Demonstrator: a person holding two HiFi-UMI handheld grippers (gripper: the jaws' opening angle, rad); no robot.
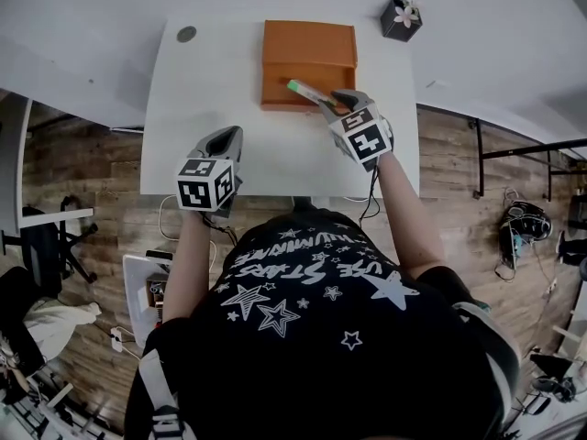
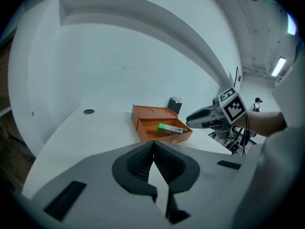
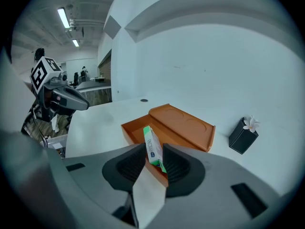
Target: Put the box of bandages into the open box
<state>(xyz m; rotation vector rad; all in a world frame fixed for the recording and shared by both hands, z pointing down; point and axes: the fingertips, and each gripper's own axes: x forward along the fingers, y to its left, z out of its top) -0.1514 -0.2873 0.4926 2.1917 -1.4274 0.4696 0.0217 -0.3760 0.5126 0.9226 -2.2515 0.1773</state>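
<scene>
The bandage box [image 1: 301,91], a slim white and green carton, is clamped on edge in my right gripper [image 1: 323,104], which is shut on it. The carton [image 3: 152,144] hangs over the front wall of the open orange box [image 1: 307,44], its far end above the box's inside. From the left gripper view the carton [image 2: 171,128] leans into the orange box [image 2: 152,113] with the right gripper [image 2: 193,119] behind it. My left gripper [image 1: 229,136] hovers near the table's front left, jaws pressed together and holding nothing [image 2: 153,159].
A small black holder with a flower [image 1: 402,18] stands at the back right of the white table [image 1: 202,81]. A round cable hole [image 1: 186,34] sits at the back left. The orange box's lid [image 3: 186,123] lies open toward the wall.
</scene>
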